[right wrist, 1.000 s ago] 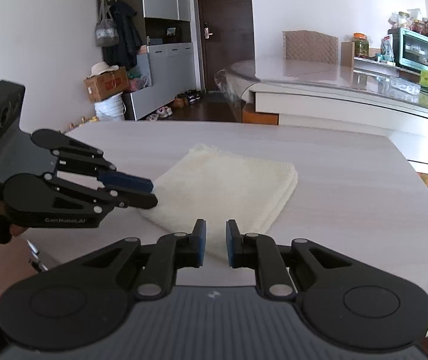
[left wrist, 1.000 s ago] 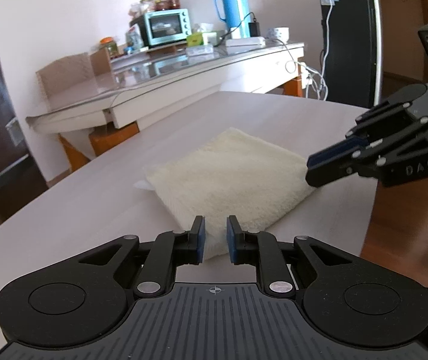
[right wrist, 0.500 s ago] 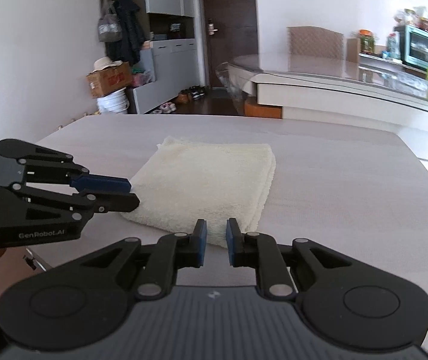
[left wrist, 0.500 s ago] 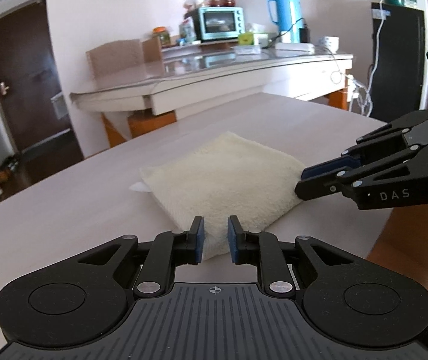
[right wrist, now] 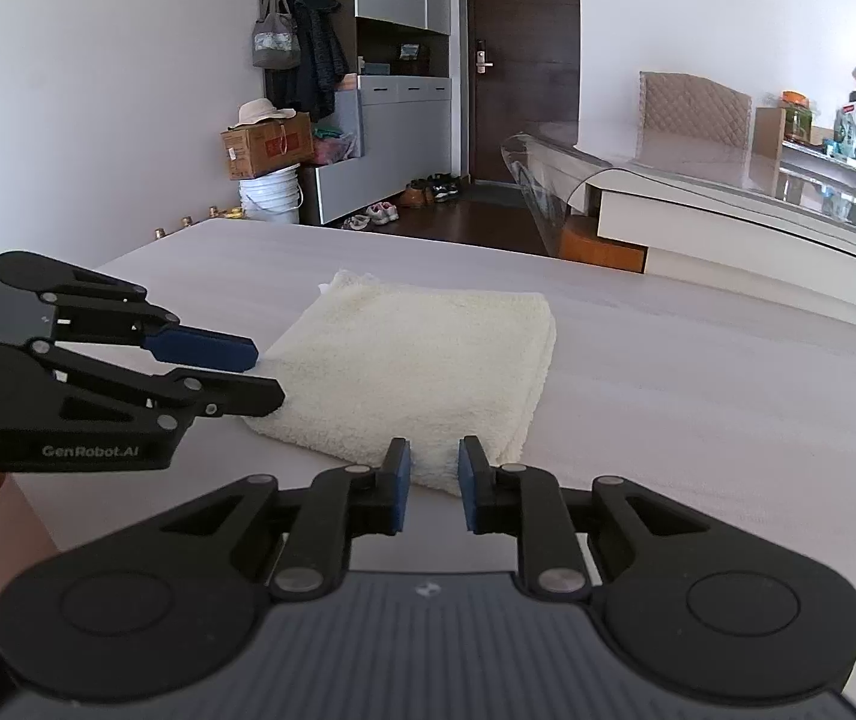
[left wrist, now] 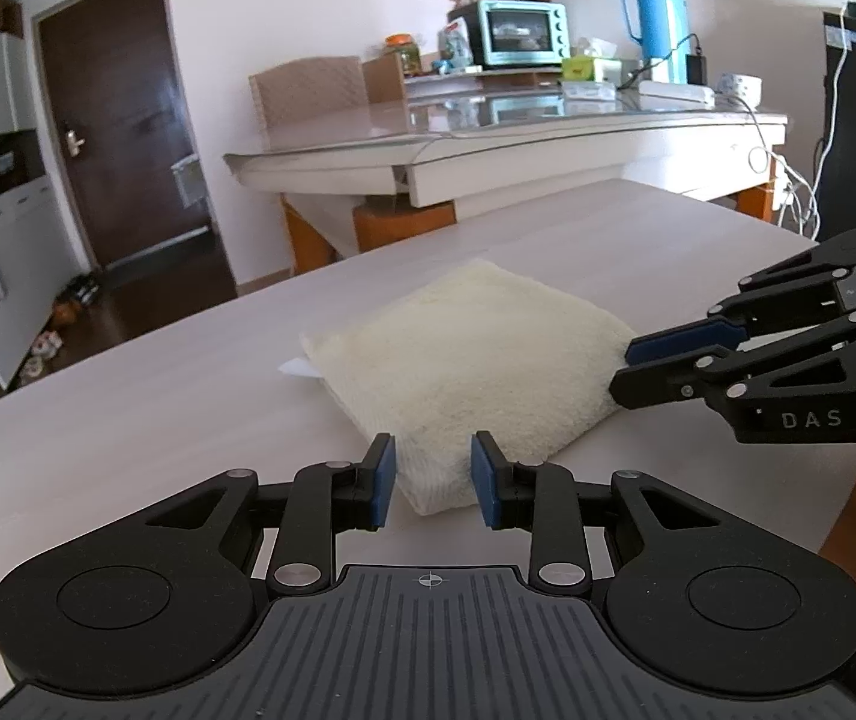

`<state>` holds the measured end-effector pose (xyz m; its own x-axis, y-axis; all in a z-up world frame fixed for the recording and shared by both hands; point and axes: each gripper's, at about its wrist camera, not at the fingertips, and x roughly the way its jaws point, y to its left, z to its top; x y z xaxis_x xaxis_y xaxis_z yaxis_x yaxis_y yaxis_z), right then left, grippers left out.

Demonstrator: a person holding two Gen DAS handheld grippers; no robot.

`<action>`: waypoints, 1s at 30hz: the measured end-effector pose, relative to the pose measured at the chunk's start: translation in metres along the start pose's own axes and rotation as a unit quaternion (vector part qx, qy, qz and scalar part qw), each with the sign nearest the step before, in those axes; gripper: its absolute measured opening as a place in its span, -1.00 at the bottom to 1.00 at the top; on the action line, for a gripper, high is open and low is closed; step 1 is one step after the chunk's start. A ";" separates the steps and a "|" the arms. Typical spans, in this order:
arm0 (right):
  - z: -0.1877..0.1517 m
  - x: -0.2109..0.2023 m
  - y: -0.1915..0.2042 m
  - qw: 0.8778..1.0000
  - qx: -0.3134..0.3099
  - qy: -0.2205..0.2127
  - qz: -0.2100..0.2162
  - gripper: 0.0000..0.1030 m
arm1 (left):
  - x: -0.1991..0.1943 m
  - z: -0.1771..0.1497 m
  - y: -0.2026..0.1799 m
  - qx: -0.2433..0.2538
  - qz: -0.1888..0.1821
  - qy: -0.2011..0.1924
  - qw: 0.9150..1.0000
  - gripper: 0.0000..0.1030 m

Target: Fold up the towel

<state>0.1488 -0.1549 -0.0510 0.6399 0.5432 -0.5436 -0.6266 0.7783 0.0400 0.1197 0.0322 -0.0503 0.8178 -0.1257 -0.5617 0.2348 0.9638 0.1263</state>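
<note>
Left wrist view: the folded towel (left wrist: 464, 354) lies just beyond the left tool (left wrist: 433, 477), whose jaws, just opening, stand apart and empty at its near corner.

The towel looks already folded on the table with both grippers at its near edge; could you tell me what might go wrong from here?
1. The towel lies as a thick stack; the left gripper, whose jaws have just been opening, may pinch only some layers.
2. The right gripper stands open by a narrow gap, perhaps too narrow for the stack.
3. The towel sits near the table edge; a drag could pull it off.
</note>
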 end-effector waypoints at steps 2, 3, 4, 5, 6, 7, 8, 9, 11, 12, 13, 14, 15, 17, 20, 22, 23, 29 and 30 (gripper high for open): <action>-0.001 -0.010 0.001 1.000 0.002 -0.004 -0.011 -0.58 | -0.003 -0.001 0.000 -0.005 0.006 -0.002 1.000 -0.34; -0.001 -0.012 0.001 1.000 0.002 -0.004 -0.014 -0.56 | -0.004 -0.001 0.000 -0.008 0.010 -0.003 1.000 -0.28; -0.003 -0.017 0.002 1.000 0.004 -0.004 -0.020 -0.50 | -0.007 -0.003 0.000 -0.014 0.015 -0.003 1.000 -0.24; -0.007 -0.023 0.003 1.000 0.007 -0.002 -0.025 -0.46 | -0.008 -0.003 0.000 -0.018 0.017 -0.003 1.000 -0.22; -0.009 -0.028 0.004 1.000 0.010 -0.001 -0.029 -0.39 | -0.010 -0.004 0.000 -0.022 0.020 -0.003 1.000 -0.15; -0.011 -0.031 0.005 0.999 0.011 -0.001 -0.032 -0.35 | -0.013 -0.006 0.000 -0.027 0.023 -0.002 0.999 -0.05; -0.013 -0.036 0.006 0.999 0.014 0.001 -0.037 -0.34 | -0.016 -0.008 0.000 -0.032 0.026 -0.001 0.999 0.00; -0.014 -0.039 0.007 0.999 0.015 0.002 -0.038 -0.31 | -0.020 -0.010 0.000 -0.039 0.029 0.000 0.999 0.07; -0.018 -0.048 0.010 0.999 0.022 0.002 -0.043 -0.22 | -0.028 -0.015 0.000 -0.054 0.036 0.003 0.998 0.17; -0.019 -0.053 0.012 0.999 0.026 0.000 -0.045 -0.17 | -0.030 -0.016 0.000 -0.059 0.037 0.004 0.998 0.25; -0.020 -0.057 0.013 0.998 0.029 -0.001 -0.047 -0.13 | -0.035 -0.018 0.001 -0.068 0.036 0.005 0.997 0.36; -0.020 -0.059 0.014 0.998 0.031 -0.003 -0.048 -0.11 | -0.040 -0.019 0.002 -0.075 0.036 0.004 0.997 0.40; -0.020 -0.061 0.015 0.998 0.032 -0.004 -0.049 -0.02 | -0.044 -0.020 0.001 -0.077 0.037 0.002 0.996 0.50; -0.022 -0.066 0.019 0.998 0.039 -0.007 -0.051 0.15 | -0.052 -0.021 0.001 -0.082 0.037 0.000 0.996 0.61; -0.022 -0.074 0.025 0.998 0.039 -0.013 -0.054 0.42 | -0.065 -0.023 -0.001 -0.079 0.042 -0.006 0.996 0.68; -0.022 -0.079 0.028 0.998 0.040 -0.017 -0.055 0.52 | -0.076 -0.025 -0.001 -0.081 0.045 -0.010 0.996 0.72; -0.021 -0.081 0.030 0.997 0.041 -0.020 -0.055 0.58 | -0.080 -0.026 -0.002 -0.082 0.047 -0.011 0.995 0.73; -0.021 -0.092 0.037 0.997 0.041 -0.022 -0.068 0.99 | -0.094 -0.029 -0.004 -0.090 0.052 -0.014 0.995 0.80; -0.021 -0.093 0.038 0.997 0.040 -0.021 -0.070 0.99 | -0.096 -0.030 -0.005 -0.092 0.052 -0.014 0.994 0.81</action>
<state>0.0556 -0.1823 -0.0167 0.7376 0.4387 -0.5132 -0.4934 0.8691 0.0339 0.0240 0.0467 -0.0214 0.8472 -0.0270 -0.5306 0.0503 0.9983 0.0295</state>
